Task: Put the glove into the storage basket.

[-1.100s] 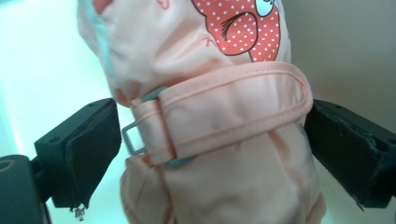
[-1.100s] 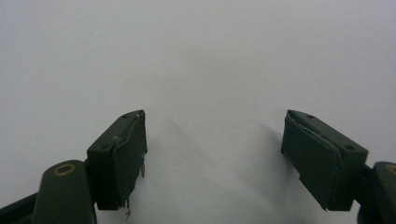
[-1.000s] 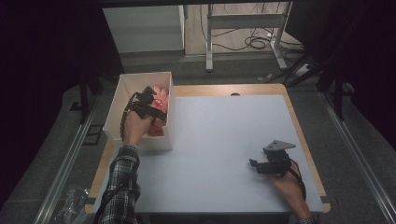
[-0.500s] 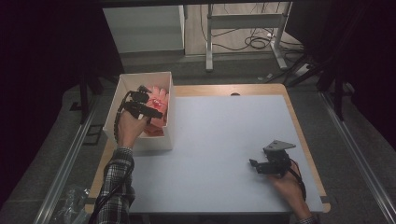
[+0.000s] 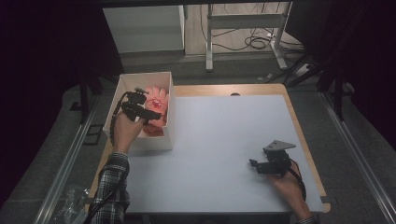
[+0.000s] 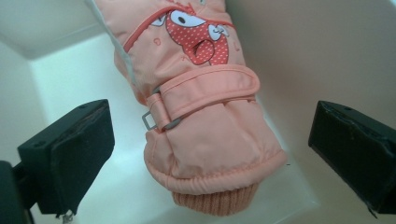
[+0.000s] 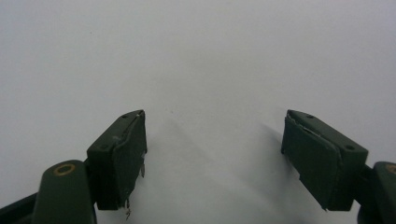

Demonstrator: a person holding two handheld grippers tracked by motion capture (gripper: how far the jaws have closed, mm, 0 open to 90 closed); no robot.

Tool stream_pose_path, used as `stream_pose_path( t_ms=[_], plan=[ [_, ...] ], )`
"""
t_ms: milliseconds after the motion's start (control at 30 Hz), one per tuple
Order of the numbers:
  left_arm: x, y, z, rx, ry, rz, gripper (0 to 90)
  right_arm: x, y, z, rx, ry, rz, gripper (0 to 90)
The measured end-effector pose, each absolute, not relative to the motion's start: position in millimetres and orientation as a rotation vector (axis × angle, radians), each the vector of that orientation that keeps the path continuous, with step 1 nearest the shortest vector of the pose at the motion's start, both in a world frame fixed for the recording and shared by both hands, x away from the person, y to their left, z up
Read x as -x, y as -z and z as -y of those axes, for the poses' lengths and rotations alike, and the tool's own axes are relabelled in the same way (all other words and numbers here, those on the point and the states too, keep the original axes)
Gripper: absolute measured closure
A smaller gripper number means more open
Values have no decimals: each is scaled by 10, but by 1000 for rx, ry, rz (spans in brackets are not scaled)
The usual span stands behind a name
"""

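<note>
- One peach-pink mitten (image 6: 201,107) with a red dotted cartoon face, a strap with a buckle and a knitted cuff lies inside the white box (image 5: 122,88), cuff towards the camera and resting against the box's right inner wall.
- Left tool (image 5: 145,111) hangs over the box with its jaws spread wide on either side of the cuff; the jaws have just been opening, and neither pad touches the mitten, so it is released.
- My reading of the step: the mitten has been set down in the box, and the left tool is free of it.
- Next move, as I judge it, calls for lifting the left tool straight out without snagging the strap or the box wall.
- Right tool (image 5: 261,167) rests well apart on the white bench (image 5: 224,140), near its right front corner, jaws apart and empty.
- High view gives the layout: box at the bench's left rear, the two hands far from each other, a checked sleeve (image 5: 112,182) on the left arm.
- Left gripper view gives what the high view blurs: the clear gaps beside both pads, and the mitten's face print, strap and buckle.
- Right gripper view confirms bare bench between its jaws.
</note>
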State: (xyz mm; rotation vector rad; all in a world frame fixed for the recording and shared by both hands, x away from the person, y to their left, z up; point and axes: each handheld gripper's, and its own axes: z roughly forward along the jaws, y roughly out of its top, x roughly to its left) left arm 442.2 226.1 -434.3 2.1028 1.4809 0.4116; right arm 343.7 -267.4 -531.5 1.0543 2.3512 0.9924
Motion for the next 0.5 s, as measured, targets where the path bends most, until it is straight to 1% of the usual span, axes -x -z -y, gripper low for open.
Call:
stream_pose_path(
  t_ms=[167, 500],
  plan=[
    [-4363, 4322, -2269, -2101, -424, -1434, 2, -3438, 5315, 2674, -1054, -992, -2351, 224],
    [-4234, 4321, -2253, -2070, -398, -1378, 0, -3437, 5315, 2674, -1054, -992, -2351, 223]
  ],
)
